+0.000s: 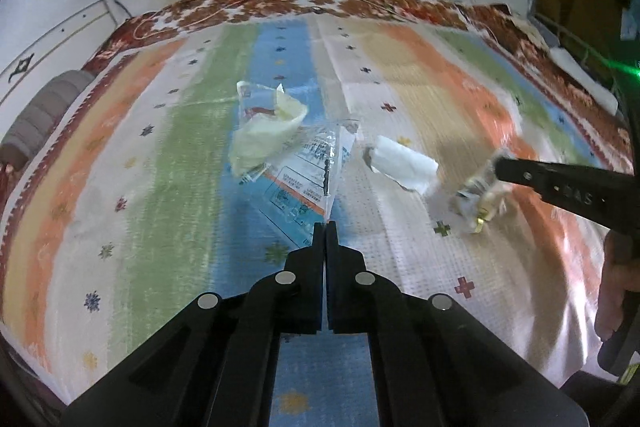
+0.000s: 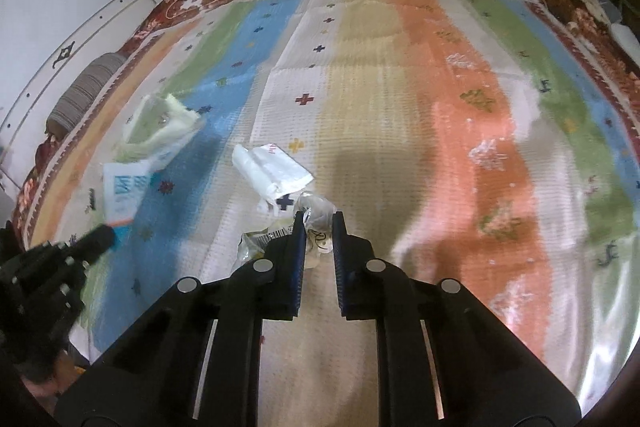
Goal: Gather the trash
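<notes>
At frame centre a clear packet (image 1: pixel 310 171) is pinched by the pressed-together left gripper (image 1: pixel 325 227), a crumpled wrapper (image 2: pixel 316 223) by the right gripper (image 2: pixel 318 221); both should be lifted slowly, grips kept firm.

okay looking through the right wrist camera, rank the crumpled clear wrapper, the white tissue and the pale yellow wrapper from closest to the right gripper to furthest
1. Clear wrapper: between the right gripper's fingers, pinched.
2. White tissue: just beyond the tips, slightly left.
3. Yellow wrapper: far left, on the green and blue stripes.
</notes>
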{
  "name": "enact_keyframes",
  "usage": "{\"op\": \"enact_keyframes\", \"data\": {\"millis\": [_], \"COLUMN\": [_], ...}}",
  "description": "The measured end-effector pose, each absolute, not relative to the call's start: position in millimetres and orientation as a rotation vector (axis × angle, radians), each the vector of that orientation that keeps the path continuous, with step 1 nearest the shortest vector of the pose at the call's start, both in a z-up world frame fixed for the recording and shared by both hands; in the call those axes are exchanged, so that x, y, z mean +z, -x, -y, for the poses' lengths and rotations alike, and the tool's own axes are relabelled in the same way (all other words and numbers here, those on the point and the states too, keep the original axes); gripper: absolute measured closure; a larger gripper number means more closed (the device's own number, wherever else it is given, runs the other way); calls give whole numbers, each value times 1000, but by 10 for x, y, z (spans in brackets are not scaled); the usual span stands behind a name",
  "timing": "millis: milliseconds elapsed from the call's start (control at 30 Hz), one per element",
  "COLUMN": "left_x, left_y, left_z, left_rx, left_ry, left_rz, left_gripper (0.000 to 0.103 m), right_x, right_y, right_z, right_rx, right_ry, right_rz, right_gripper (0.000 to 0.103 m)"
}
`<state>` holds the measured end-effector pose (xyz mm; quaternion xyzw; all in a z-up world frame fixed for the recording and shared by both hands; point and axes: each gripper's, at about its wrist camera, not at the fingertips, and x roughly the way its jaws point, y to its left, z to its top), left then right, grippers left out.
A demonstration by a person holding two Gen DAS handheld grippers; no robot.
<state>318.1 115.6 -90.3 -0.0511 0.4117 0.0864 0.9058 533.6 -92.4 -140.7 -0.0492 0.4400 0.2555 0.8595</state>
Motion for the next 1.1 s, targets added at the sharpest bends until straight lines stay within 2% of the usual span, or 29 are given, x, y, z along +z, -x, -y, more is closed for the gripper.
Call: {"op": "enact_keyframes", "data": {"millis": [267, 567, 1100], "left_x": [-650, -251, 53], "left_y": [-2964, -2725, -2423], "left_z": [-1147, -949, -749], "left_rx": [153, 69, 8], "left_ry": [117, 197, 270], "left_rz": [-823, -769, -776], "left_gripper": [103, 103, 103], "right_x": [-1137, -833, -540], "right_y": [-5189, -4705, -4128], "right_z": [1121, 1088, 1347], "right_rx": [520, 543, 591], "right_ry": [72, 224, 205], "right_rz": [-933, -854, -844], "right_gripper": [91, 91, 91]}}
